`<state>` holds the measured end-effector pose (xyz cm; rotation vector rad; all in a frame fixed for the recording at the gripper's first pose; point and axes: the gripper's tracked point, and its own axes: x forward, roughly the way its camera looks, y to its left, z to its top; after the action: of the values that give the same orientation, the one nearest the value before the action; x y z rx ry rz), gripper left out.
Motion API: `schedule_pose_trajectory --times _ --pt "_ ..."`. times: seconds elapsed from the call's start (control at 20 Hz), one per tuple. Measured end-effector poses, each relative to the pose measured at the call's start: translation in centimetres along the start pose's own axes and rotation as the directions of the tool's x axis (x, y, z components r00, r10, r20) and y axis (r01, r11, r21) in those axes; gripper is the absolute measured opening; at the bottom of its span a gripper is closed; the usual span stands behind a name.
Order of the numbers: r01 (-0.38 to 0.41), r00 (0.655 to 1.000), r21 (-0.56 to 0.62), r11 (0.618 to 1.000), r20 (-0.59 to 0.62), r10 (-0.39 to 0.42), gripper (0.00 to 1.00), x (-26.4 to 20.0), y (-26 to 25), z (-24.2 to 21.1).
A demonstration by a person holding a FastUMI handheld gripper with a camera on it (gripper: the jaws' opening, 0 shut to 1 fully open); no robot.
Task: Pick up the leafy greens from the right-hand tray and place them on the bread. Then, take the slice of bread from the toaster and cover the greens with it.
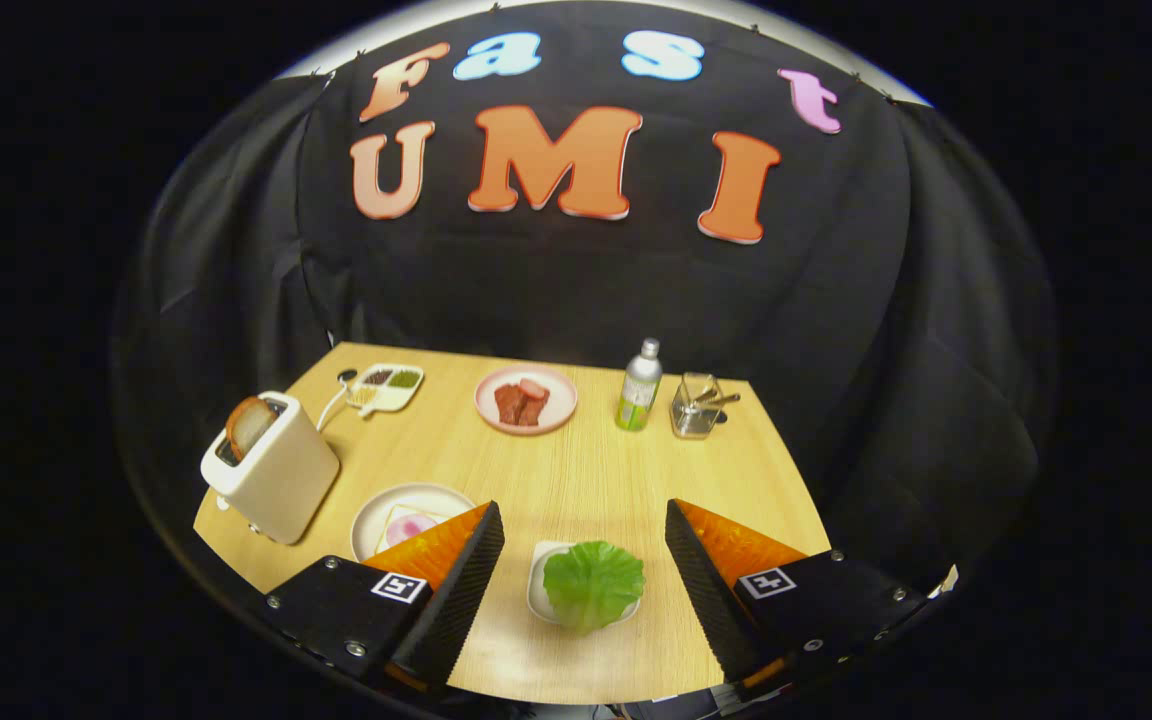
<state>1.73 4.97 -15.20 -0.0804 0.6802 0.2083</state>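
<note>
Pale wooden tabletop (576,480) with a fine grain carries everything in the gripper view, backed by the black cloth booth wall (596,290). Black two-finger gripper (584,560) with orange side panels comes next in size: its fingers (456,590) are spread wide apart and grip nothing, held above the near part of the table. Each finger block bears a small square black-and-white marker.

Cream-coloured box toaster (271,470) stands at the left side of the table, tilted in this view, with a browned slice of bread (249,425) sticking up out of its slot. Round white plate (406,515) lies just beside the toaster, partly behind the left finger; on it rests a square slice of bread with a pink topping (408,527).

Between the two fingers, low on the table, sits a small white tray (542,590), and a crinkled bright green lettuce leaf (592,585) covers most of it, overhanging its near rim. Neither finger touches the leaf or the tray.

Farther back, near the middle, a pink round plate (526,398) holds reddish-brown pieces of meat (522,402). To the right of it stands a small bottle with a silver cap and green label (639,386), and just beside that a clear square holder (696,405) with utensils inside. Left of the pink plate, near the back edge, lies a small white divided dish (388,386) with dark and green fillings.
</note>
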Motion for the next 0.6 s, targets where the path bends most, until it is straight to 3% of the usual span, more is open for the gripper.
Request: schedule_pose_trajectory --times 0.15,0.35,0.6 --pt "-0.051 0.982 0.011 0.999 -0.181 0.053 0.98 3.1 0.8 -3.2" --pt "-0.074 0.924 -0.002 0.997 -0.377 0.068 0.98 6.9 0.9 -7.5" --pt "-0.034 0.862 -0.029 0.999 -0.506 0.015 0.98 11.4 -0.4 -11.0"
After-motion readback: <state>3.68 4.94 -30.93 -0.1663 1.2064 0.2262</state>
